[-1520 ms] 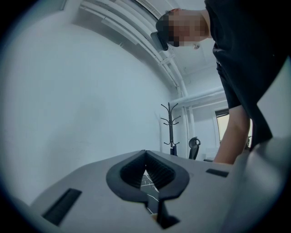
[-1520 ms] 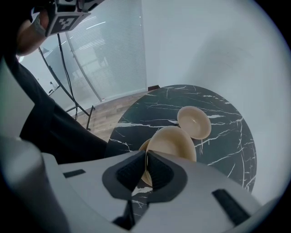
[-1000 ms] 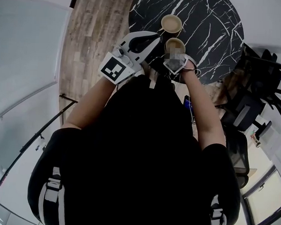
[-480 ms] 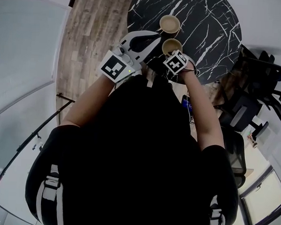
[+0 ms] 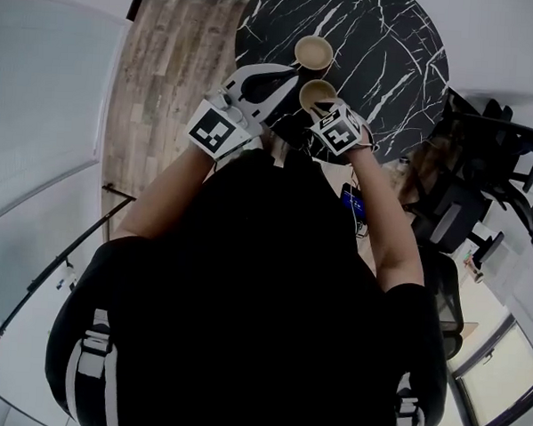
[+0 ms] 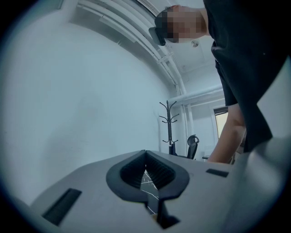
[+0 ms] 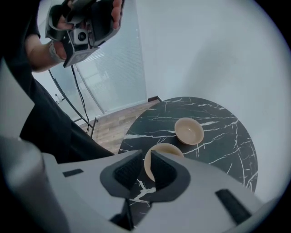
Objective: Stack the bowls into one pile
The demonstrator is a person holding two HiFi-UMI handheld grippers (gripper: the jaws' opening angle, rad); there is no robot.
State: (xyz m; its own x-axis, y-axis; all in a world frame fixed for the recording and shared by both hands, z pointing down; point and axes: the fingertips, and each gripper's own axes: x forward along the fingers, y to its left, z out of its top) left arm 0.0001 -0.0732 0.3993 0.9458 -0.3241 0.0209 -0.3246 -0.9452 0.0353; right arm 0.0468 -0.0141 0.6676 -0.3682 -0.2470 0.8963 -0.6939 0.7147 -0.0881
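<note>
One bowl (image 7: 170, 149) sits below the right gripper (image 7: 146, 152), jaws just parted, empty; left gripper (image 6: 145, 153) closed.

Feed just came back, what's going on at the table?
A person holds two grippers at a round table. The near bowl and far bowl sit apart, unstacked. The right gripper hangs above the near bowl; its jaws have just been opening, nothing between them. The left gripper is shut and empty.
</note>
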